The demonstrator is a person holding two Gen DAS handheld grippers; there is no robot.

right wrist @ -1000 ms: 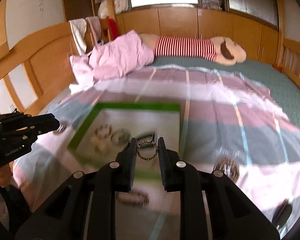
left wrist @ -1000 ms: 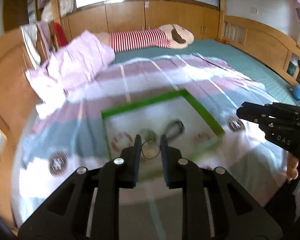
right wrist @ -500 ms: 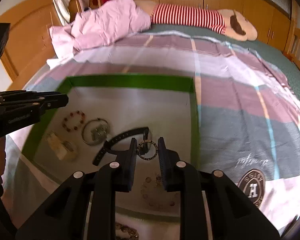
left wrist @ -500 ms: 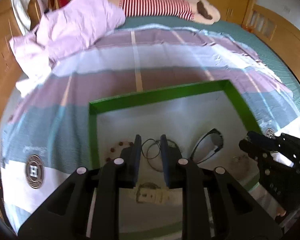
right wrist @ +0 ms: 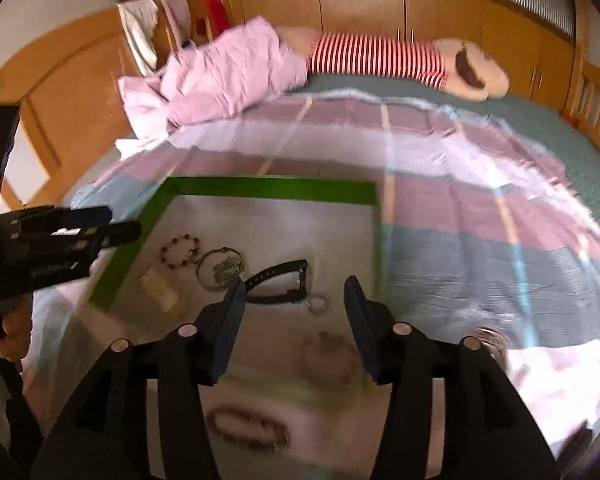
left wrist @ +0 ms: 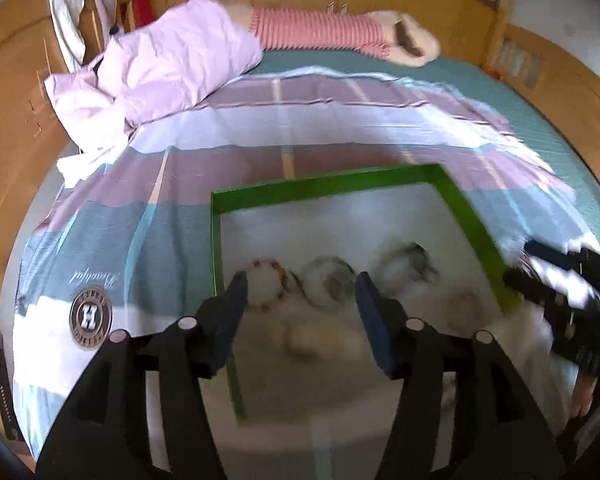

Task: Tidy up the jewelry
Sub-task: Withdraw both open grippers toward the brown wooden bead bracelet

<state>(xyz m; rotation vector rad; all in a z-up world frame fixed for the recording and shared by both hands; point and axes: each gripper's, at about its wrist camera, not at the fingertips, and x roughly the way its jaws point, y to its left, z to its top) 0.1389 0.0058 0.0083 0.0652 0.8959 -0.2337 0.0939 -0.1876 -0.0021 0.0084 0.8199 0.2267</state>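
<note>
A green-rimmed tray (left wrist: 328, 189) (right wrist: 268, 187) with a white floor lies on the striped bedspread. In it lie a red bead bracelet (right wrist: 179, 249) (left wrist: 265, 286), a thin ring with a charm (right wrist: 221, 269) (left wrist: 327, 280), a black strap (right wrist: 281, 284), a small metal ring (right wrist: 318, 303), a cream clip (right wrist: 158, 290) and a brown bead bracelet (right wrist: 329, 357). My left gripper (left wrist: 300, 294) is open and empty above the tray's near left part. My right gripper (right wrist: 294, 297) is open and empty above the tray's near right part. A dark bead bracelet (right wrist: 247, 430) lies outside the tray, near me.
A pink crumpled quilt (right wrist: 228, 76) and a striped plush toy (right wrist: 388, 60) lie at the far end of the bed. Wooden bed rails and cabinets (right wrist: 364, 4) surround it. Round logo prints (left wrist: 89, 316) mark the bedspread left of the tray.
Both grippers have opened. The thin ring that the left held and the small ring that the right held now lie in the tray. Both grippers have drawn back a little.
</note>
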